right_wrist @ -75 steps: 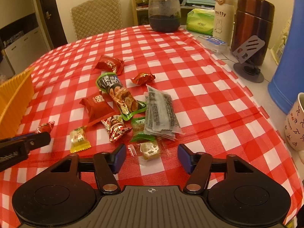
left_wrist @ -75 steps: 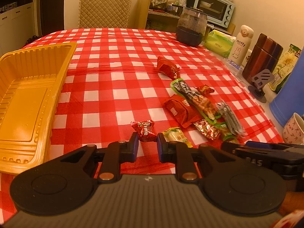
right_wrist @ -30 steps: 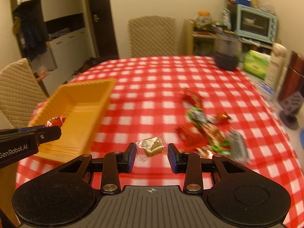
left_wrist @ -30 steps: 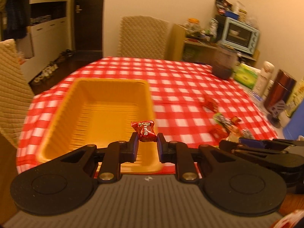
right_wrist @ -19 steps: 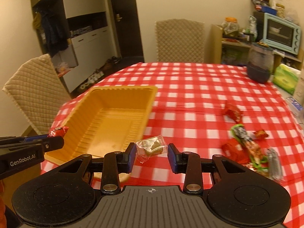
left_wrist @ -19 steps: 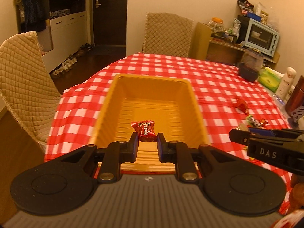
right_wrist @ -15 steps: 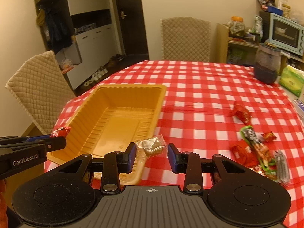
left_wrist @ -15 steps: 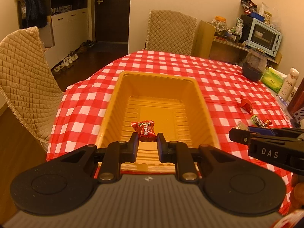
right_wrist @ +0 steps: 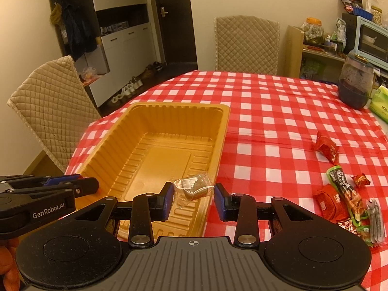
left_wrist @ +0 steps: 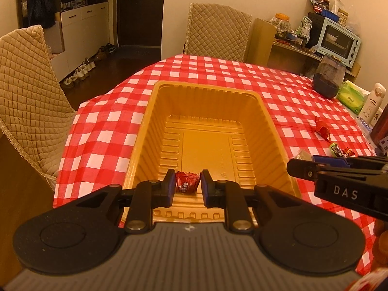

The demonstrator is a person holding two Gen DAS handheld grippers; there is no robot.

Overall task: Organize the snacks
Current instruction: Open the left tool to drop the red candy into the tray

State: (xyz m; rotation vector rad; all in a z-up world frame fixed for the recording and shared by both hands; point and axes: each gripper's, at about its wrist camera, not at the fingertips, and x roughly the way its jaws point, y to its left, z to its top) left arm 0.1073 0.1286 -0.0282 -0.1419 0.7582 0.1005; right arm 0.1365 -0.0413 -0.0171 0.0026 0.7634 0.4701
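Observation:
An empty orange plastic tray (left_wrist: 265,121) lies on the red checked tablecloth; it also shows in the right wrist view (right_wrist: 225,121). My left gripper (left_wrist: 188,184) hangs over the tray's near end with its jaws slightly parted, and the red wrapped candy (left_wrist: 186,181) sits loose between them. My right gripper (right_wrist: 194,197) is shut on a clear-wrapped snack (right_wrist: 192,188) above the tray's near right rim. The remaining snacks (right_wrist: 344,198) lie in a cluster on the cloth at the right.
Quilted chairs stand at the left (left_wrist: 29,101) and at the far side (left_wrist: 218,34). A dark jar (right_wrist: 355,84), a green tissue pack (left_wrist: 350,97) and a white bottle (left_wrist: 372,104) stand at the far right. The table edge runs left of the tray.
Both grippers carried their snacks from the pile leftward to above the tray. The left jaws have just parted and the red candy has dropped lower between them.

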